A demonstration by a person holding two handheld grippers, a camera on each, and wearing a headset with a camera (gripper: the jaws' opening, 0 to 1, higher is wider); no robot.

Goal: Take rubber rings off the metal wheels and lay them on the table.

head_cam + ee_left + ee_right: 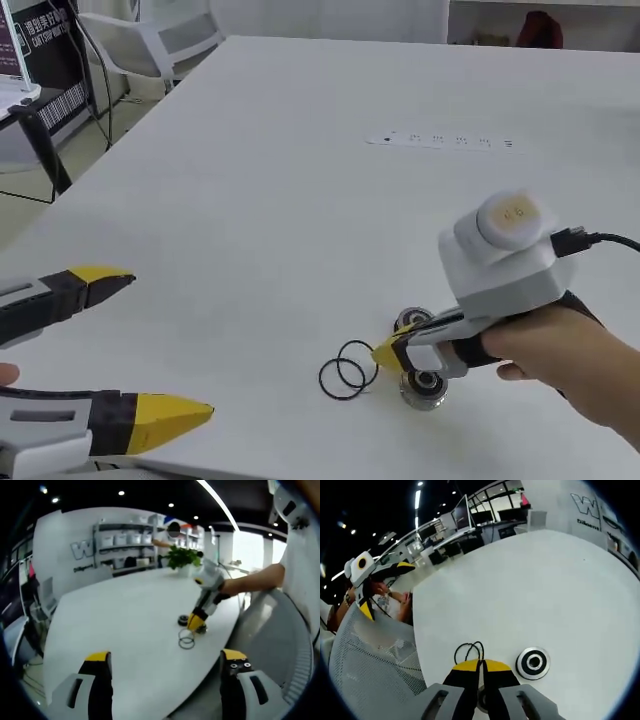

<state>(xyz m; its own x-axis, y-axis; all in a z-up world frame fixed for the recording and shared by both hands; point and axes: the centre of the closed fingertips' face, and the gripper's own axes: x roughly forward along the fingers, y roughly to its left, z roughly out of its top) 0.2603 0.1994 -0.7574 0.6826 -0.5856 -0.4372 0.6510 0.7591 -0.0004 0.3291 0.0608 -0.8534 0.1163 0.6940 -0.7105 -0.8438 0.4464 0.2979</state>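
Two thin black rubber rings (344, 370) lie overlapping on the white table (300, 180). My right gripper (385, 354) is shut, its yellow tips pinching the edge of the nearer rubber ring (469, 651). One metal wheel (412, 322) sits just behind those tips and another metal wheel (424, 389) just in front of them. The right gripper view has a wheel (534, 663) beside the shut tips of the right gripper (480, 666). My left gripper (150, 350) hovers wide open at the near left, holding nothing. From the left gripper (165, 657), the rings (186, 641) lie ahead.
A white power strip (440, 140) lies farther back on the table. White chairs (150, 45) stand past the far left corner. A grey mesh chair (370, 670) stands by the near table edge. A potted plant (182, 557) sits at the table's far end.
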